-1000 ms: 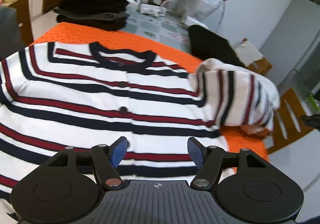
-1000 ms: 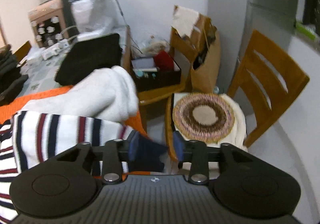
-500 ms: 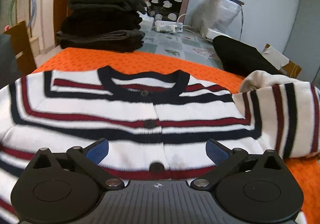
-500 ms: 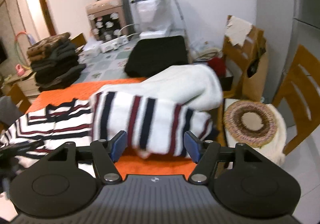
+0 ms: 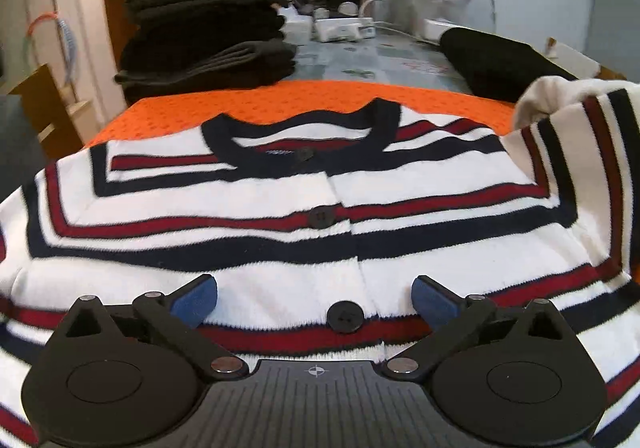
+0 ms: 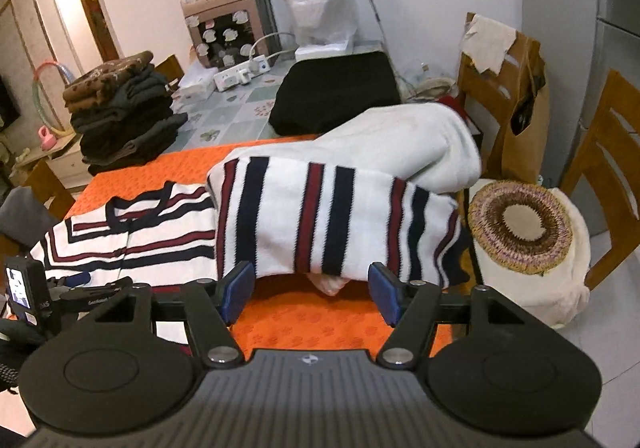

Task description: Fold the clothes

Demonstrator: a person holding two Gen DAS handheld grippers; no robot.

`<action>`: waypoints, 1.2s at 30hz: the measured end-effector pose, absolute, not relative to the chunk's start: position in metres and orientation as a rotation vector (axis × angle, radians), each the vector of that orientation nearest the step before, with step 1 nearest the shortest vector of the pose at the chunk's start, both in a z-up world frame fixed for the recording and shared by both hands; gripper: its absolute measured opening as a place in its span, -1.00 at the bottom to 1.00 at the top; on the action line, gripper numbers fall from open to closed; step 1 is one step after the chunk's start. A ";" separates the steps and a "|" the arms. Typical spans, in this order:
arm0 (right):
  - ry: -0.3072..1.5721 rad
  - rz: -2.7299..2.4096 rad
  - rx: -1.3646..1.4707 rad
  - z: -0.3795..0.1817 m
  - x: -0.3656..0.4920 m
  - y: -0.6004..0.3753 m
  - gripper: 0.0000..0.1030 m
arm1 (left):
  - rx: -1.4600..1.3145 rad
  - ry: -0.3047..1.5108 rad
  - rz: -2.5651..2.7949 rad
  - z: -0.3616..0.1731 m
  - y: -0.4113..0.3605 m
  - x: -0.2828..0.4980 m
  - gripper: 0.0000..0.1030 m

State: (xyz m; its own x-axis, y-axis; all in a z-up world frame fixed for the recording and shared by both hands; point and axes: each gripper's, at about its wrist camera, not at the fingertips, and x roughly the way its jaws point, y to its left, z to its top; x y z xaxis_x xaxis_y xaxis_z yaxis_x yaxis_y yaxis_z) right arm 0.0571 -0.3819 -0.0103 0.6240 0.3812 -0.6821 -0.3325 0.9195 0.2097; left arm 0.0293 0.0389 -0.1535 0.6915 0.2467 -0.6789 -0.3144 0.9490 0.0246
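Observation:
A white cardigan (image 5: 260, 200) with navy and red stripes and dark buttons lies flat, front up, on the orange cloth (image 5: 304, 100). My left gripper (image 5: 314, 302) hovers open and wide just above its lower front, one pad on each side of a button, gripping nothing. The cardigan's right sleeve (image 6: 320, 220) lies bunched at the cloth's right edge, partly on a white garment (image 6: 408, 140). My right gripper (image 6: 312, 292) stands open just short of that sleeve, above bare orange cloth (image 6: 320, 328), with nothing between its fingers.
A stack of folded dark clothes (image 5: 208, 20) stands at the back left of the table, and a folded black garment (image 6: 336, 92) at the back right. A wooden chair with a round woven cushion (image 6: 520, 224) stands right of the table. A water dispenser (image 6: 228, 20) and a power strip are at the far end.
The right gripper's jaws opened off the sleeve's dark cuff and it drew back; the sleeve now lies on the cloth. The left gripper's jaws widened and it sank closer to the cardigan's front.

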 end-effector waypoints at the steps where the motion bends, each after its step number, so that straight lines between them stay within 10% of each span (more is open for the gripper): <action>1: 0.801 0.417 0.057 -0.011 0.059 -0.378 0.35 | -0.098 0.743 0.322 -0.153 0.038 0.028 1.00; 36: 0.782 0.584 0.023 -0.004 0.071 -0.342 0.35 | -0.117 0.695 0.321 -0.158 0.035 0.009 1.00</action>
